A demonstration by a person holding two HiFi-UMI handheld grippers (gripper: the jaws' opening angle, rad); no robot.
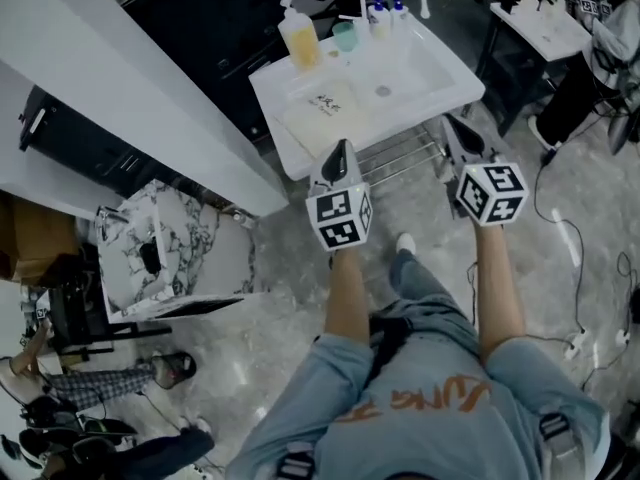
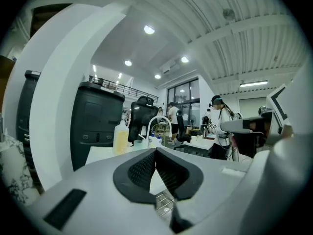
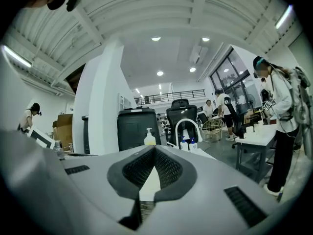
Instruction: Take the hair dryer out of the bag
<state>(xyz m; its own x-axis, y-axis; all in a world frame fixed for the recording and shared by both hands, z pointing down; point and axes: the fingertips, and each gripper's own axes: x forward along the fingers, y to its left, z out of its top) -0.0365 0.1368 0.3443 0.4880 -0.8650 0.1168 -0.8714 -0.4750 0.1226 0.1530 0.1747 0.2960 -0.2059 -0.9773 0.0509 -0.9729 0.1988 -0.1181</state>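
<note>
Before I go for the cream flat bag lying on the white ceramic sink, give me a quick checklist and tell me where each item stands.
1. Grippers empty: ok; the left gripper and the right gripper hold nothing.
2. Jaws ready to grasp: not ok; both pairs are shut.
3. Bag located: ok; the cream flat bag lies on the white ceramic sink, left of the basin.
4. Sight of the hair dryer: cannot tell; none shows.
5. Approach clear: ok; the yellow pump bottle stands behind the bag at the back rim.
</note>
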